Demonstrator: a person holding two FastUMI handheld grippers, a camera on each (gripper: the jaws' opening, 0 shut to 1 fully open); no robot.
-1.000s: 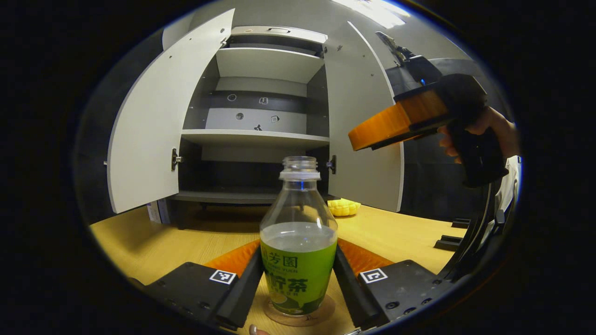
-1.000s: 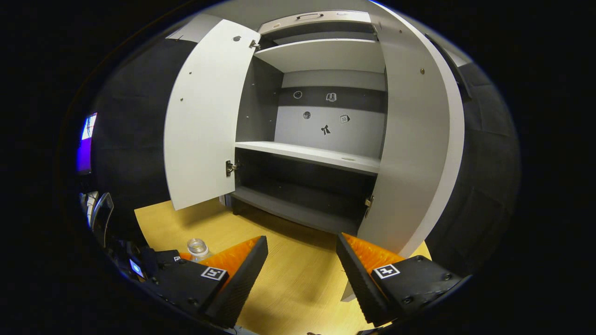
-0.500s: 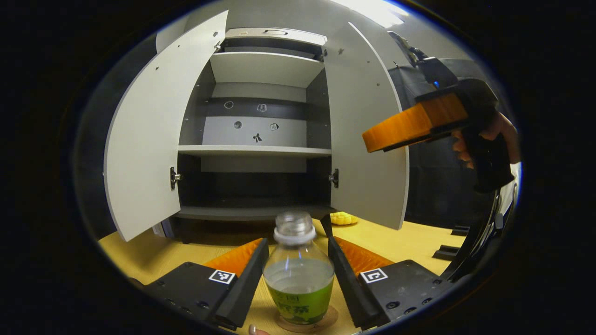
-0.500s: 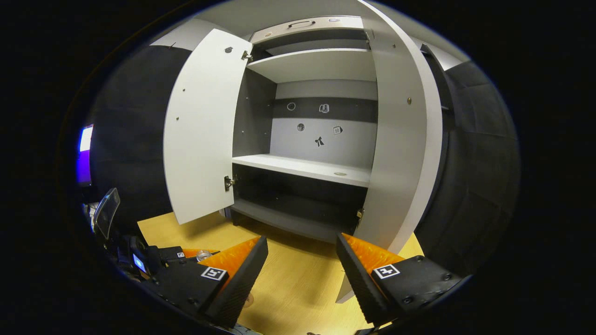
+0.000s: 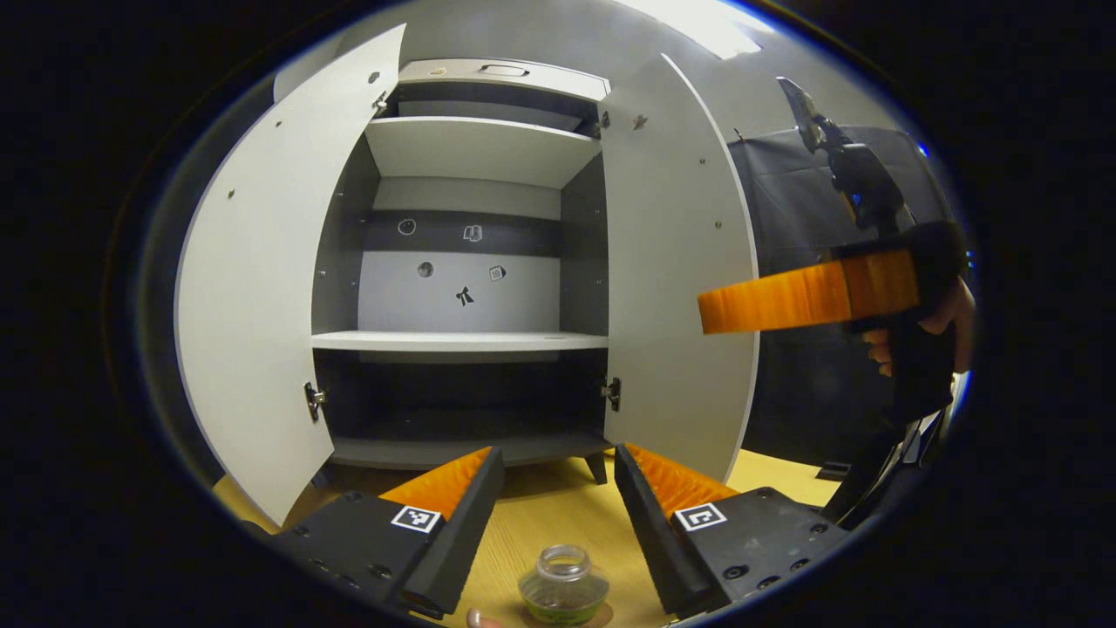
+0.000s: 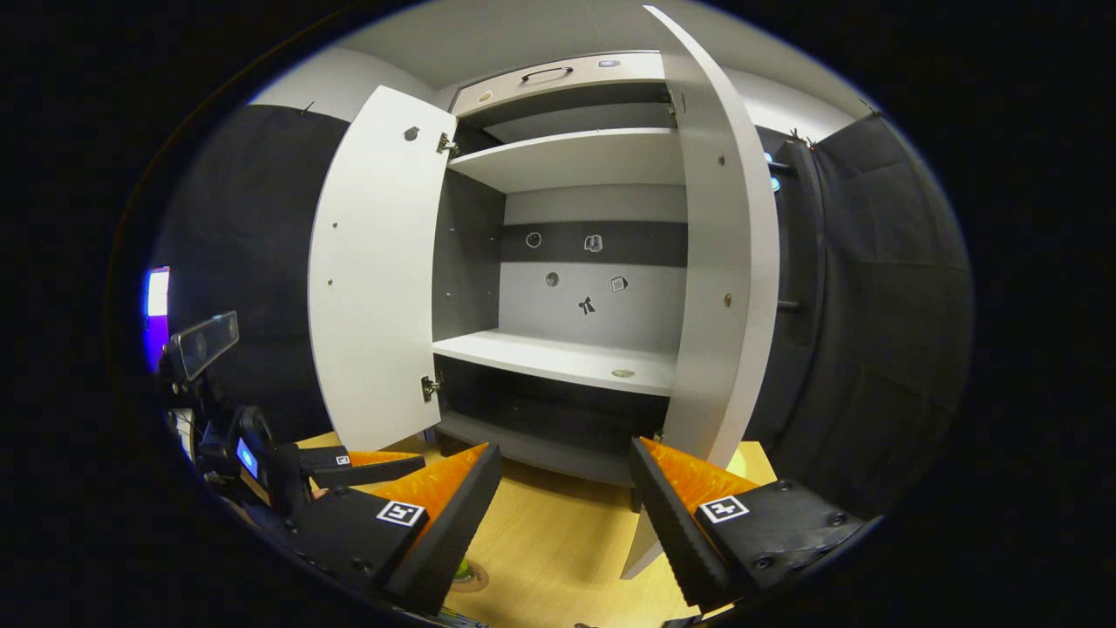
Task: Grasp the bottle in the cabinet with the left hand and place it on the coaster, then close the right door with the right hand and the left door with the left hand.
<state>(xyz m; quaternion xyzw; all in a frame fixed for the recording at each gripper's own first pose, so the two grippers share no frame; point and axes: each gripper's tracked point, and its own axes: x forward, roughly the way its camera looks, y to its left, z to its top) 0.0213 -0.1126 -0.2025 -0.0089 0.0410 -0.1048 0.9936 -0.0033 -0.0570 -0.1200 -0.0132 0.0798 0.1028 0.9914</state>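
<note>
bottle [image 5: 563, 586] cut off low between parted left tongs [image 5: 558, 506], coaster mostly hidden, right tongs [image 6: 565, 506] apart

Wooden table [image 5: 558, 515] below and ahead of my left tool. A coaster [image 5: 602, 617] lies on it just under my fingers, carrying the bottle [image 5: 563, 586]. The cabinet [image 5: 471, 449] stands on the table beyond.

Wooden tabletop [image 6: 558, 558], black cloth wall [image 6: 872, 331], bright ceiling light [image 5: 697, 19].
</note>
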